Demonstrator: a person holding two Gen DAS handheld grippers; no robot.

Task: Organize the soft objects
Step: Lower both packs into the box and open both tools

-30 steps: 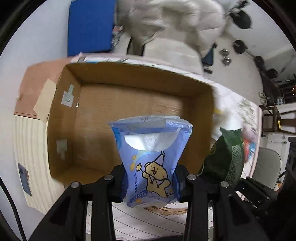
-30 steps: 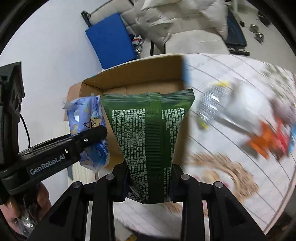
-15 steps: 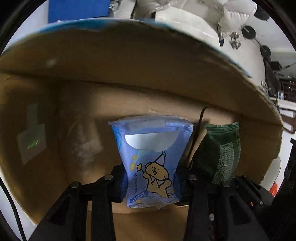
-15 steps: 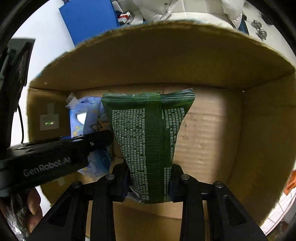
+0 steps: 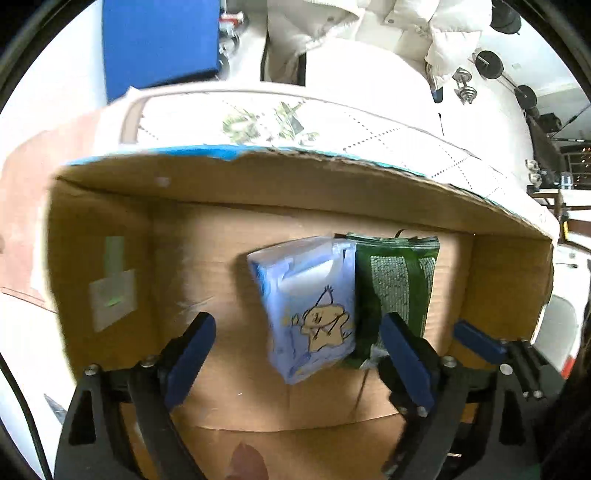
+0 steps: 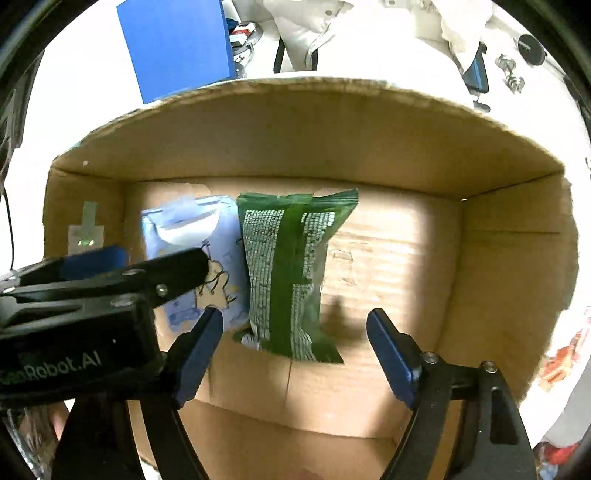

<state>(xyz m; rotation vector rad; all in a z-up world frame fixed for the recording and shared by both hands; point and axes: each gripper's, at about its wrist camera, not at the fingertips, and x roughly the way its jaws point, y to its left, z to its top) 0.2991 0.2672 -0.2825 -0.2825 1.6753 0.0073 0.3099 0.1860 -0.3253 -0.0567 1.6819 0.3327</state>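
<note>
A blue wipes pack (image 5: 310, 306) with a cartoon dog lies on the floor of the cardboard box (image 5: 280, 181), touching a green snack bag (image 5: 399, 280) on its right. My left gripper (image 5: 295, 354) is open and empty just above them. In the right wrist view the green bag (image 6: 291, 273) and blue pack (image 6: 192, 236) lie side by side in the box (image 6: 369, 147). My right gripper (image 6: 295, 354) is open and empty over the bag's near end. The left gripper's body (image 6: 74, 306) covers part of the blue pack.
The box stands on a patterned tablecloth (image 5: 369, 129). A blue panel (image 5: 159, 40) and a white padded jacket (image 5: 369, 33) are behind it. Colourful items (image 6: 565, 354) lie on the table to the right of the box.
Both grippers opened and let go: the blue pack and green bag now lie on the box floor. Both grippers have drawn back a little from them.
</note>
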